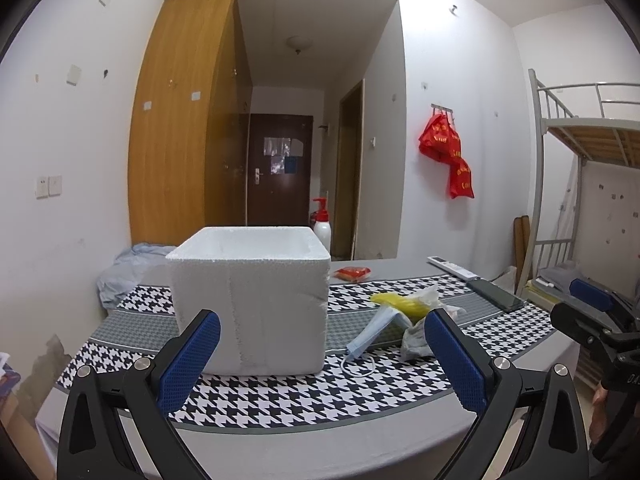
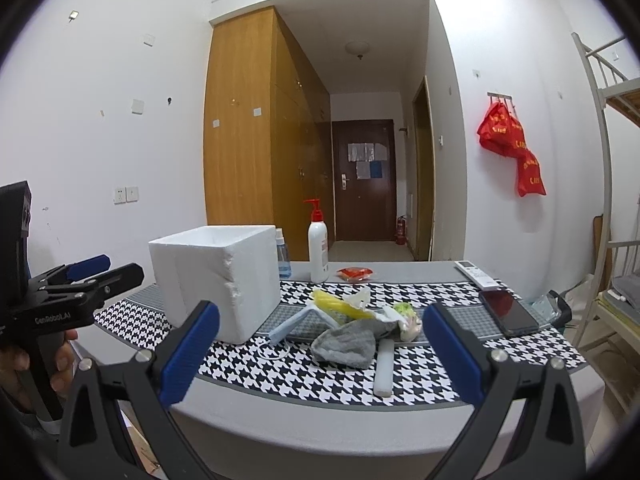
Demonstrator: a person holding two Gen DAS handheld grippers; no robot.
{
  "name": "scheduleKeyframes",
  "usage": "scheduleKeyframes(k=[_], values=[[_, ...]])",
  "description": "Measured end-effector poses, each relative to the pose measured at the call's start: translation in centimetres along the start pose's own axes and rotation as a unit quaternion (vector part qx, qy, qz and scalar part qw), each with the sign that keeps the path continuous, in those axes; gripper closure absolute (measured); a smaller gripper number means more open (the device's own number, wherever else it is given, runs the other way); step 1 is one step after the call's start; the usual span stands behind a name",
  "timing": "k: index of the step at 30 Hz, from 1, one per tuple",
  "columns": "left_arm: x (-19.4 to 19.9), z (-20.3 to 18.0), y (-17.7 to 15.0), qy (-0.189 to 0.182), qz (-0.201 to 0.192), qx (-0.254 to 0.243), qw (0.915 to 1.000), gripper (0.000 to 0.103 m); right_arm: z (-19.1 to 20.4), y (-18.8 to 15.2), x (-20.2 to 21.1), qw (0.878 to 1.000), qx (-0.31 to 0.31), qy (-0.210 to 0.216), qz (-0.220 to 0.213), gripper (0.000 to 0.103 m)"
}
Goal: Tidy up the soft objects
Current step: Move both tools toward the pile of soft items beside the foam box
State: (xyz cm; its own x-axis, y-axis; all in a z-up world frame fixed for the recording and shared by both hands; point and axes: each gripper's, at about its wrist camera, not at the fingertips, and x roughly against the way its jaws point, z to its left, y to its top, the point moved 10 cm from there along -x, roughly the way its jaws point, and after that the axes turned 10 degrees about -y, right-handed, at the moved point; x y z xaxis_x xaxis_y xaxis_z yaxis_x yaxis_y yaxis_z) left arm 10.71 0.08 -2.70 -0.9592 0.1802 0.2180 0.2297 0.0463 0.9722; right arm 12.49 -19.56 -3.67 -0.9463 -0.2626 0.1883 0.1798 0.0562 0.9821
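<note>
Two tools held just short of the desk's (image 2: 320, 424) near edge, both empty. Left tool (image 1: 320, 354) with blue pads spread wide apart, pointed at the white foam box (image 1: 250, 300). Right tool (image 2: 320, 354) likewise spread wide, pointed at the pile of soft things to the right of the box.

Foam box standing upright and open-topped on the houndstooth cloth (image 2: 304, 376), toward the left of the desk. In the pile, just right of the box: a light blue face mask (image 2: 298, 324) nearest the box, its white ear loop trailing toward the near edge; a yellow item (image 2: 336, 306) in thin clear plastic behind it; a grey sock (image 2: 346, 344) crumpled at the near side; a small pale green and white item (image 2: 408, 316) at the pile's right. White stick-shaped piece (image 2: 384, 368) lying just near of the sock.

Farther back: white pump bottle with red top (image 2: 318, 246), small blue spray bottle (image 2: 283, 256) beside the box, red packet (image 2: 354, 273). At the right: white remote (image 2: 478, 274) and dark phone (image 2: 510, 312), well apart from the pile.

Seen from the right wrist, left tool at the far left, gripped by a hand (image 2: 60, 360).
</note>
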Motion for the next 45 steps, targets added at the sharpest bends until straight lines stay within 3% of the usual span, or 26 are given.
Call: scheduleKeyframes(k=[26,33,45], values=[[-0.1,-0.6,0.1,-0.016,-0.001,-0.002,0.9999,0.001,-0.3,-0.4,-0.4,1.0,0.0,-0.002,0.009,0.0],[-1.1,-0.9,0.1,-0.012,0.005,-0.005,0.9999,0.001,-0.5,-0.4,-0.9,1.0,-0.002,-0.002,0.012,0.0],[-4.1,-2.0,-0.3,-0.045,0.03,-0.006,0.9985,0.001,-1.9,-1.0,-2.7,0.999,-0.008,-0.014,0.03,0.0]])
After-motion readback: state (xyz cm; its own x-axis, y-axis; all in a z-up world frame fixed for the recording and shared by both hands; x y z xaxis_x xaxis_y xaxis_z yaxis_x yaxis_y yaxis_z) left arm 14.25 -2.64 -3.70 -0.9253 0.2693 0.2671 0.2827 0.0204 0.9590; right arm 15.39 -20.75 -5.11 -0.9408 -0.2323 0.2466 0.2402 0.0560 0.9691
